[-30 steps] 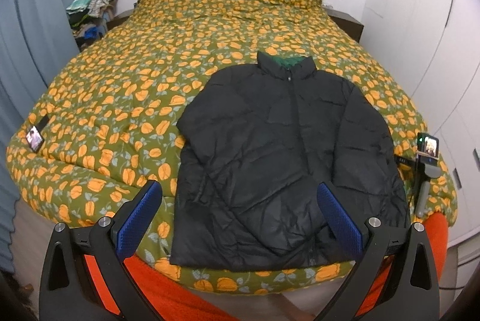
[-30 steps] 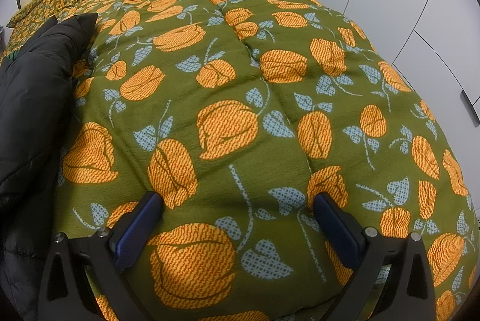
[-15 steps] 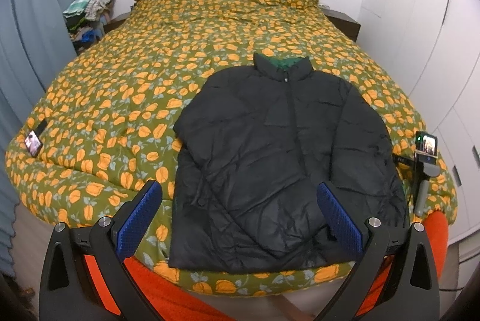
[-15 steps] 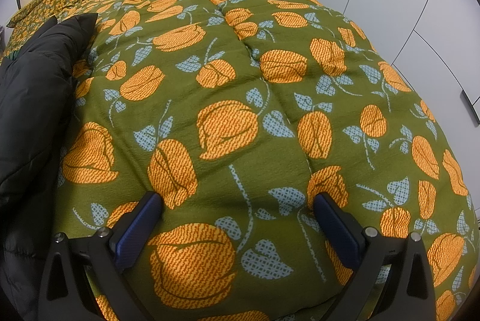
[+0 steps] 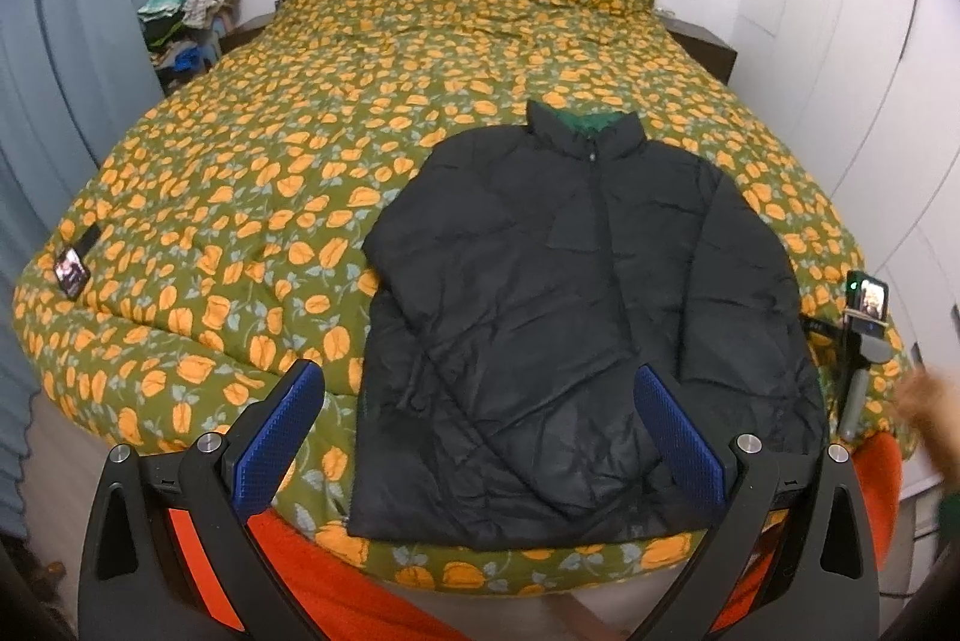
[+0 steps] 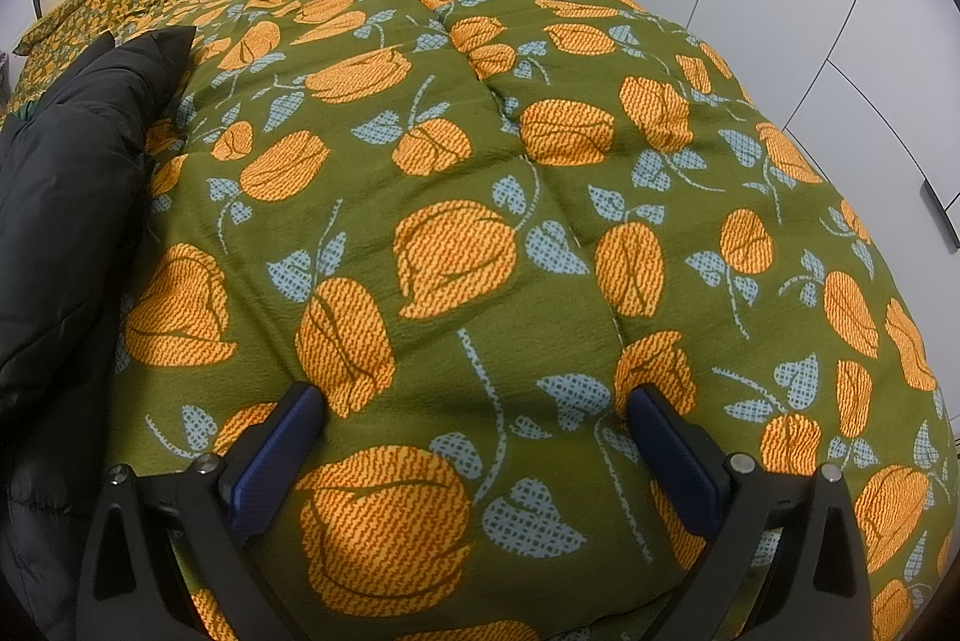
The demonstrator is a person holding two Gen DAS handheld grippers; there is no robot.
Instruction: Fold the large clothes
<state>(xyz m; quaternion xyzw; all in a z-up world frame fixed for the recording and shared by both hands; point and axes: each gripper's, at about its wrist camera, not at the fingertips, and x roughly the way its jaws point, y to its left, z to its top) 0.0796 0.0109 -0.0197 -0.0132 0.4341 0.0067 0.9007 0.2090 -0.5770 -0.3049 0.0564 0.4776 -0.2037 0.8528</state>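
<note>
Floral duvet (image 5: 252,197) is covering the whole bed; black puffer jacket (image 5: 576,317) is lying flat, front up, by its foot edge toward the right corner. Your left gripper (image 5: 480,437) is hovering wide open, empty. Right gripper (image 6: 474,437) is gaping too, possibly resting on the duvet.

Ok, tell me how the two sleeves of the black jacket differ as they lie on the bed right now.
In the left wrist view, the sleeve on the picture's left is folded in across the jacket's front, bent at the elbow; the sleeve on the picture's right lies out along the side, nearly straight. The left one stays over the body; the right one reaches toward the duvet edge. Both are black, puffy and lie flat.
</note>
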